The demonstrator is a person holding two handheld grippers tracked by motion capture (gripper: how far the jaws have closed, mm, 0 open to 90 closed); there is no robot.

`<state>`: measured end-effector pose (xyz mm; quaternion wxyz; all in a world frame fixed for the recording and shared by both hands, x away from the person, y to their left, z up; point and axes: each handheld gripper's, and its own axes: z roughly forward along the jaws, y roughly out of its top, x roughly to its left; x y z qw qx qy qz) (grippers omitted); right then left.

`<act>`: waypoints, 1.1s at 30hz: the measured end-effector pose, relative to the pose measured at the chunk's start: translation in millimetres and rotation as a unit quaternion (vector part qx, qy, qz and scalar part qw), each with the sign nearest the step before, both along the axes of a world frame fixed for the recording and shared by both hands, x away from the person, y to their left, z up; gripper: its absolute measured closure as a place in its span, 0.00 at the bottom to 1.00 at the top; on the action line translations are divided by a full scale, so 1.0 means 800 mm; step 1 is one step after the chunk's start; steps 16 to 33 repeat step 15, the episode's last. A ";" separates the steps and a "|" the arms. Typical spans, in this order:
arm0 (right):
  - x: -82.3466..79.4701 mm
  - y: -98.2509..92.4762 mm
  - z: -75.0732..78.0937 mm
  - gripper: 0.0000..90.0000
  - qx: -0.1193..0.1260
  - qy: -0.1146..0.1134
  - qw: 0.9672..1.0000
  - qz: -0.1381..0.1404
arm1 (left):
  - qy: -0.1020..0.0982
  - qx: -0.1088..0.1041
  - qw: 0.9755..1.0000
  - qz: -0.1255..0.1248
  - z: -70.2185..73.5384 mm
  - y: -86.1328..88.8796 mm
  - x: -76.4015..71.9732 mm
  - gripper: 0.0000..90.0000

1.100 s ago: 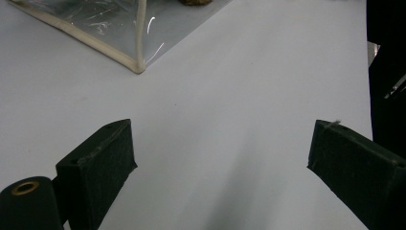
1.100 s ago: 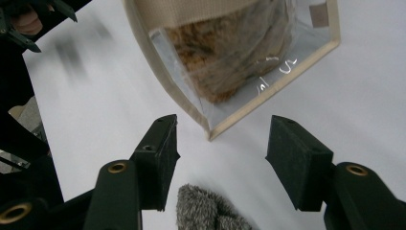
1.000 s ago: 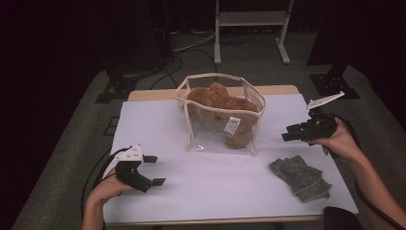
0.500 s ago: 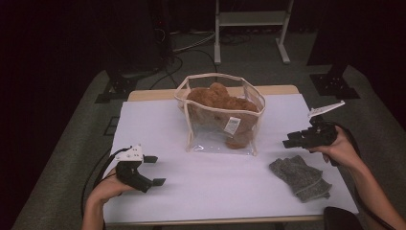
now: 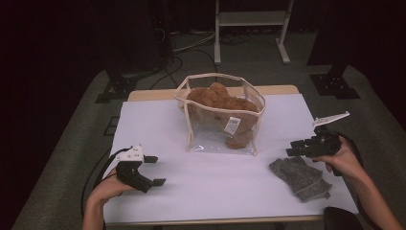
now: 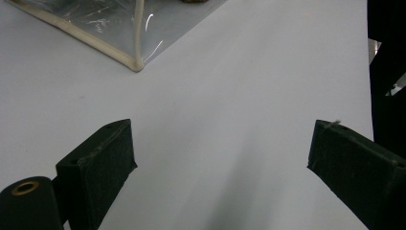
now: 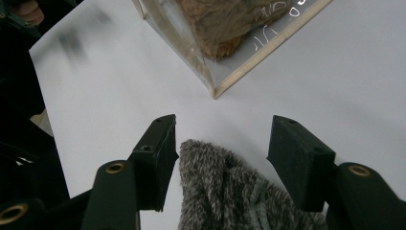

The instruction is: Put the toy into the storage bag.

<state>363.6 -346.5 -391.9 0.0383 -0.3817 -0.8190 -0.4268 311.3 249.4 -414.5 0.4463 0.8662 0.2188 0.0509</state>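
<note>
Item: grey knitted cloth (image 5: 300, 178), crumpled, at the near right of the white table (image 5: 210, 191), apart from the clear bag.
Handling: judged soft, light and limp; will sag and bunch, not slippery or fragile.
Where to grip: a raised fold at its near edge (image 7: 218, 167), pinched from above.
Right gripper (image 7: 221, 143): jaws spread and just been opening a little, straddling the cloth's edge; pads not yet pressing on it.
Left gripper (image 5: 155, 170): jaws spread wide, nothing between them, low over bare table at the near left.
Neighbour: clear bag (image 5: 220, 115) with cream trim, upright mid-table, holding a brown plush toy (image 5: 218, 98).
</note>
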 end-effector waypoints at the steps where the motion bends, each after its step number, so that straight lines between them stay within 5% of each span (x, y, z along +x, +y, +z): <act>1: -0.002 -0.001 -0.002 0.45 0.000 0.000 1.000 -0.001 | 0.000 0.000 1.000 0.000 0.000 0.000 0.000 0.09; 15: -0.021 -0.004 -0.016 0.42 0.011 -0.005 1.000 -0.005 | 0.001 0.006 1.000 -0.004 -0.001 -0.004 0.002 0.09; 33: -0.021 -0.004 -0.016 0.42 0.011 -0.005 1.000 -0.005 | 0.001 0.006 1.000 -0.004 -0.001 -0.004 0.002 0.09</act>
